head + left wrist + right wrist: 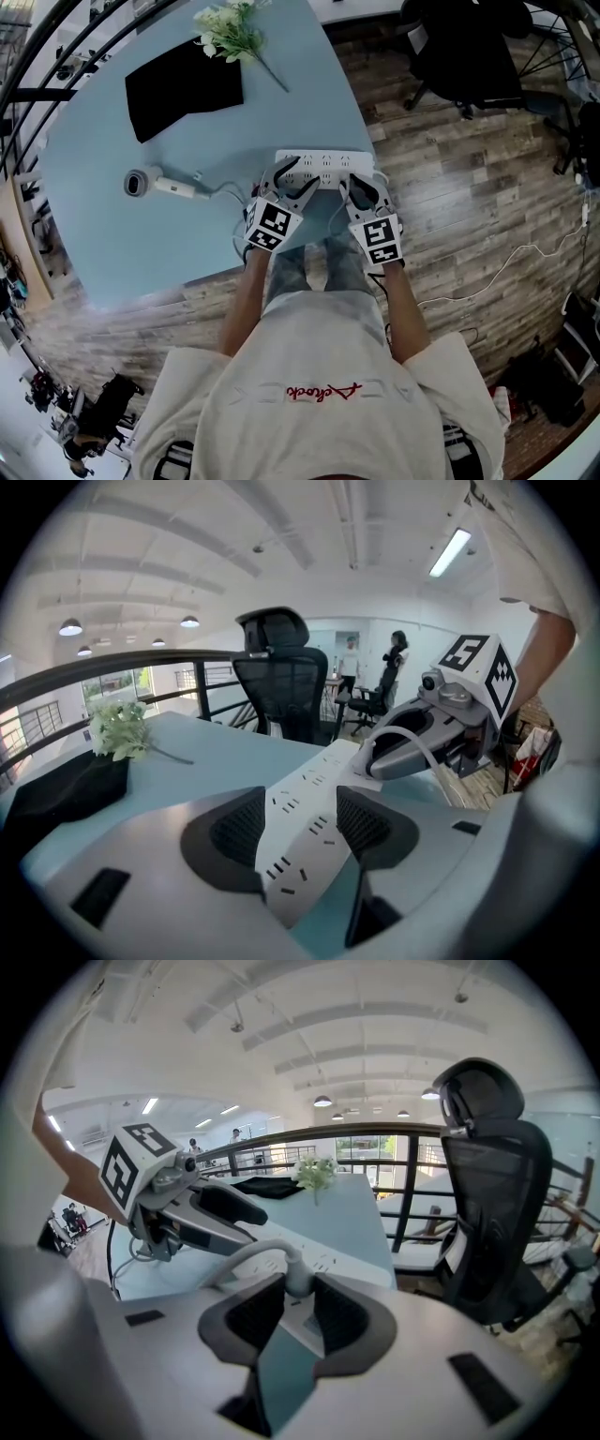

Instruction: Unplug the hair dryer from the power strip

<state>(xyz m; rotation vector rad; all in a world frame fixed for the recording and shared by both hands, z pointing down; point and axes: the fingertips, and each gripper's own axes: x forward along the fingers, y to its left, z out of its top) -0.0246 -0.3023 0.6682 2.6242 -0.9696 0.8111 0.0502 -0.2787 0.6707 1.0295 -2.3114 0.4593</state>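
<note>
- Both forearms reach forward side by side, with the grippers tilted down over the pale blue table [103, 216].
- Left gripper [300, 822]: jaws spread wide, straddling the long white power strip [323, 161].
- Right gripper [298, 1309]: jaws clamped on the white plug [297, 1277] standing on the strip.
- The grey-and-white hair dryer [150, 183] lies well apart, to the left.

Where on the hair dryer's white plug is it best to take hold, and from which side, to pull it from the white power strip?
Grip the body of the white plug, close to the white power strip, not the white cord. Come from above, one pad on each side, since it stands upright from the strip. The right gripper seems closed on it.
</note>
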